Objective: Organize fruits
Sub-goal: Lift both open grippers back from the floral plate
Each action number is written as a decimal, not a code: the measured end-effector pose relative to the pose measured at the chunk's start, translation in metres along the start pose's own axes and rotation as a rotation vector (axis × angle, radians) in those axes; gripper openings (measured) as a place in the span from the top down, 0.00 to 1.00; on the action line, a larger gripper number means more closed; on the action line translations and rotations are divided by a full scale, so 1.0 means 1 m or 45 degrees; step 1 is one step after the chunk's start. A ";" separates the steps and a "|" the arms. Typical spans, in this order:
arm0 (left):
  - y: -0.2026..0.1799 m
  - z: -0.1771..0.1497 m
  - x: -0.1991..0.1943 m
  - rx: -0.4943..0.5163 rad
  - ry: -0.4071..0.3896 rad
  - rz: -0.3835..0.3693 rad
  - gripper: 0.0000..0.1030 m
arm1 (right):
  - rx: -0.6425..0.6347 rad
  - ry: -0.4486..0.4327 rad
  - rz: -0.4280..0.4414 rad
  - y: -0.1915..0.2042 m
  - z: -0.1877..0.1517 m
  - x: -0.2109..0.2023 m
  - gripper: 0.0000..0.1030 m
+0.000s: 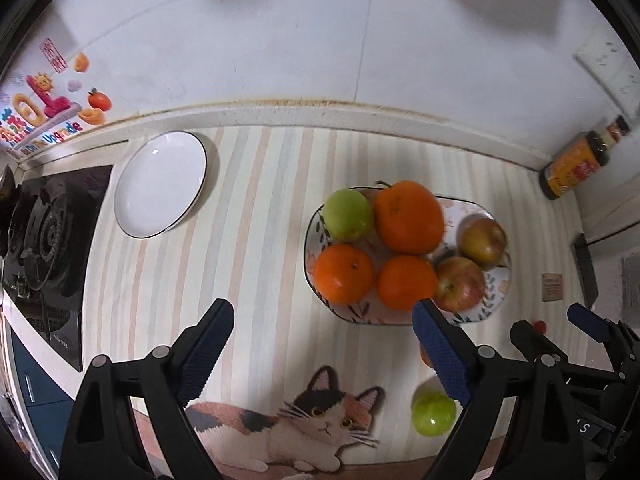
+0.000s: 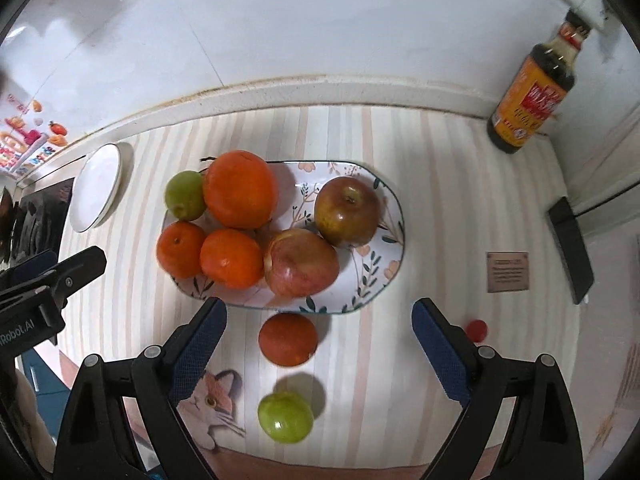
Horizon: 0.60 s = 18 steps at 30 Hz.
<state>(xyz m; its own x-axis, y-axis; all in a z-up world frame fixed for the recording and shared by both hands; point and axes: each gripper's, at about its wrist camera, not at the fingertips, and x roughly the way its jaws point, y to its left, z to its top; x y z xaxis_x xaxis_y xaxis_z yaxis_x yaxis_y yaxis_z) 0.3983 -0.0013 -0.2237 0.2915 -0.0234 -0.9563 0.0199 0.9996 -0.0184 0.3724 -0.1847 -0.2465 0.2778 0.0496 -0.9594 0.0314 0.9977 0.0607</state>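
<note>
Both grippers empty, jaws wide; two fruits lie off the dish.

Right gripper [image 2: 319, 364] and left gripper [image 1: 323, 364] hold nothing. Nearest, the green fruit [image 2: 285, 417] and red fruit [image 2: 288, 339] rest on the striped mat [image 2: 440, 208]: likely firm, smooth, prone to roll; grip across the middle. Beyond, the floral dish [image 2: 384, 208] holds six fruits; white plate [image 1: 160, 184] empty; tiled wall [image 2: 320, 20] behind.

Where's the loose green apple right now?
Right wrist view: the green apple lies on the striped mat, nearest the camera, below the loose red fruit and off the floral plate.
</note>
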 end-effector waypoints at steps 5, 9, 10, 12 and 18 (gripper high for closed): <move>-0.006 -0.021 -0.042 0.027 -0.114 0.015 0.11 | -0.009 -0.077 0.012 0.002 -0.020 -0.035 0.07; -0.007 -0.035 -0.068 0.041 -0.174 0.025 0.11 | -0.008 -0.138 0.016 0.002 -0.037 -0.063 0.07; -0.008 -0.039 -0.074 0.047 -0.189 0.027 0.11 | -0.009 -0.154 0.018 0.001 -0.041 -0.070 0.07; -0.008 -0.047 -0.084 0.053 -0.213 0.028 0.11 | -0.012 -0.184 0.013 0.001 -0.048 -0.083 0.07; -0.007 -0.068 -0.116 0.066 -0.288 0.015 0.11 | -0.001 -0.270 0.011 -0.004 -0.073 -0.126 0.07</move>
<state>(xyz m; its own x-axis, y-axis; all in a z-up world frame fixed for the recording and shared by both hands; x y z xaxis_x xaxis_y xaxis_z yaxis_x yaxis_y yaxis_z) 0.2999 -0.0050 -0.1327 0.4989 -0.0200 -0.8664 0.0623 0.9980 0.0129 0.2671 -0.1919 -0.1465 0.4736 0.0476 -0.8795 0.0271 0.9973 0.0686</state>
